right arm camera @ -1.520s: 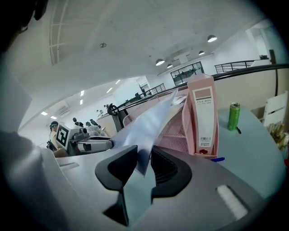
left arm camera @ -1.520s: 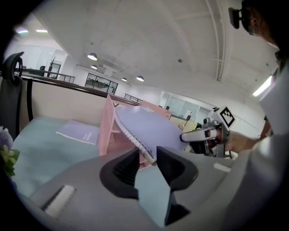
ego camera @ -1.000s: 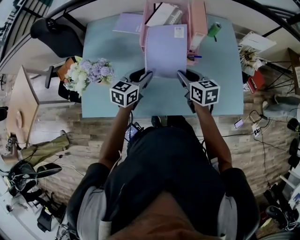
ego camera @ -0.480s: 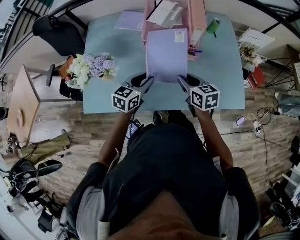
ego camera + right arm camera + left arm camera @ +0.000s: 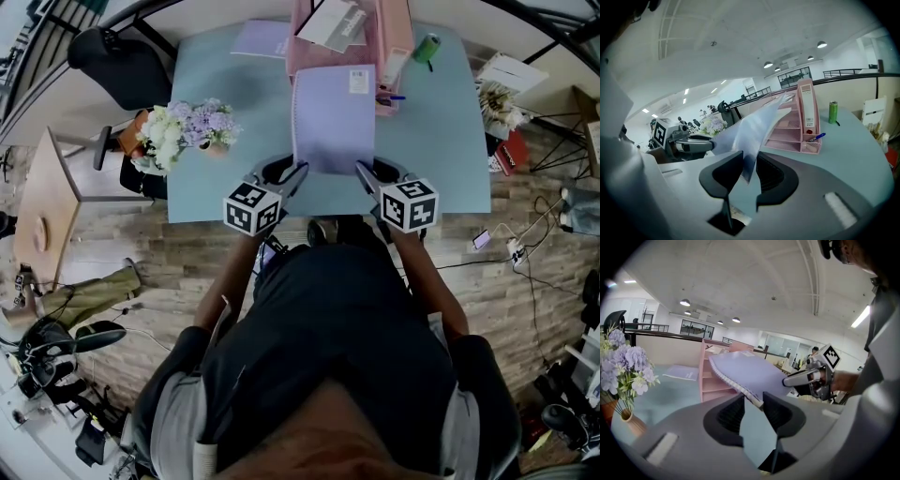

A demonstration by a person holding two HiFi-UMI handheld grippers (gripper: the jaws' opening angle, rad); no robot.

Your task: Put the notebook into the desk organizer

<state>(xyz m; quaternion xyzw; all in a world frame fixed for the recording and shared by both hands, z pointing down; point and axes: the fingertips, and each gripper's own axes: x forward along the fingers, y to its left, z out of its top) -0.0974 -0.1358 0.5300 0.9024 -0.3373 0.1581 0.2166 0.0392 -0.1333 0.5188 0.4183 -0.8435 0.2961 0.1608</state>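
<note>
From the head view, the notebook hung above the bench. Its far edge was over the front of the pink organizer, and it was not yet inside. The left tongs pinched its near left corner and the right tongs its near right corner. Flowers stood well left of the organizer.

In the left gripper view, those tongs were narrow, clamped on the spiral-bound corner, and the notebook sloped up toward the organizer.

In the right gripper view, the tongs were closed on a thin, curling edge of the notebook. A pen lay in the organizer's front tray and a can stood to its right.

Both grips were at the near corners only, so the free far edge could droop and catch on a shelf front or on the papers already in the organizer. The right grip looked to be on few sheets, which might slip or crease. An uneven push could jam the notebook against the organizer's wall.
</note>
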